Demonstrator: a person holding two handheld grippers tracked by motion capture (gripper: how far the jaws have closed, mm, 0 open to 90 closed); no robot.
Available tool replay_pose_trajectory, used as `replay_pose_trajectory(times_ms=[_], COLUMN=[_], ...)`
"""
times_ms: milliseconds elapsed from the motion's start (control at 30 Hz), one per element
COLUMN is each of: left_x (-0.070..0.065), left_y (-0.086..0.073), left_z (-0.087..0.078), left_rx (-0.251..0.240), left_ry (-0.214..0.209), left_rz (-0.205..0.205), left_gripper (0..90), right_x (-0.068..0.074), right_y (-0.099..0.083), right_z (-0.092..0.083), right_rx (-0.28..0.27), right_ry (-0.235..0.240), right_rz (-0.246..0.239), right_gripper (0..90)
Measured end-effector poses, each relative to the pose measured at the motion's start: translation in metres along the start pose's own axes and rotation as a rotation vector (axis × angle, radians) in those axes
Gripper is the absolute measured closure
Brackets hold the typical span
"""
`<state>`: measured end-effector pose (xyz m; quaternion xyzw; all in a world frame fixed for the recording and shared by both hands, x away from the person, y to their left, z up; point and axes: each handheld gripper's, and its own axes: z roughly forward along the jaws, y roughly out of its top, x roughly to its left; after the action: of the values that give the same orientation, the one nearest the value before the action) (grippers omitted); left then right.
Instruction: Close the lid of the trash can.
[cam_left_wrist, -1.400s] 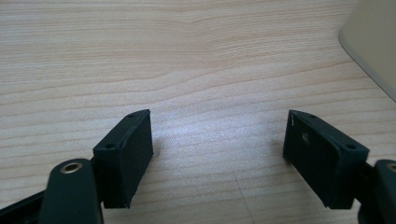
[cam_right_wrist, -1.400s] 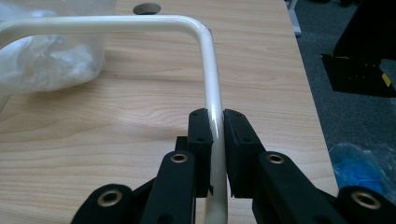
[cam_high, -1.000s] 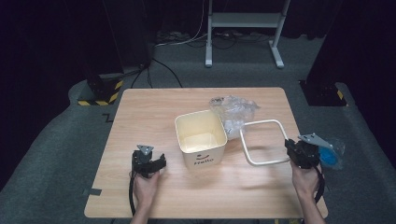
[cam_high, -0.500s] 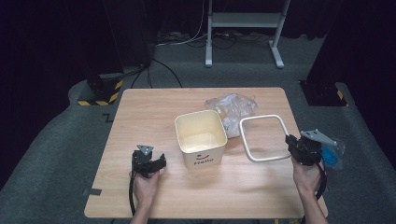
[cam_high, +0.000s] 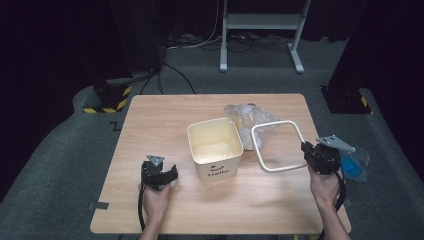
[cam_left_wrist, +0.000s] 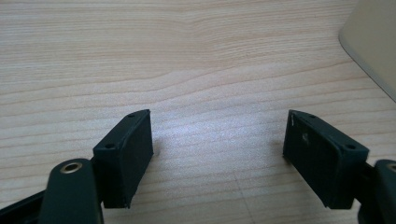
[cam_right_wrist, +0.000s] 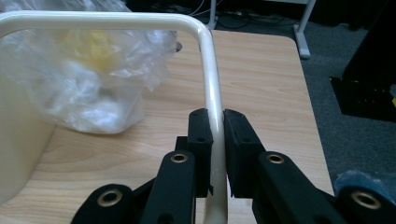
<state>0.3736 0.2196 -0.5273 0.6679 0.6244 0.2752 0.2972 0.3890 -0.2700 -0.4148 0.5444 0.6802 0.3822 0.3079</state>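
A cream square bin with "Hello" on its front stands open at the table's middle. My right gripper is shut on the edge of a white square ring frame, held lifted just right of the bin. Behind the frame lies a crumpled clear plastic bag with something yellow inside. My left gripper rests low over bare wood at the front left, jaws wide open with nothing between them. The bin's corner shows at its right.
The wooden table has bare room at the left and back. A blue object lies at the right edge beside my right hand. A white stand, cables and a yellow-black striped block are on the floor beyond.
The right gripper has carried the ring frame leftward and tilted it, so it now hangs closer to the bin. The left gripper has stayed put.
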Motion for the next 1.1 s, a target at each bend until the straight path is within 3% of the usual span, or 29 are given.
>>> replay_pose_trajectory(times_ms=[633,1100], left_x=[0.000,0.000], left_y=[0.000,0.000], left_z=[0.000,0.000], left_rx=[0.000,0.001], left_ry=[0.000,0.002], left_rz=[-0.001,-0.002], left_gripper=[24.1,24.1], right_x=[0.033,0.049], right_y=[0.022,0.035], right_z=[0.004,0.010], right_rx=[0.013,0.045], right_ry=[0.054,0.076], right_rz=[-0.047,-0.064], right_gripper=[82.0,82.0])
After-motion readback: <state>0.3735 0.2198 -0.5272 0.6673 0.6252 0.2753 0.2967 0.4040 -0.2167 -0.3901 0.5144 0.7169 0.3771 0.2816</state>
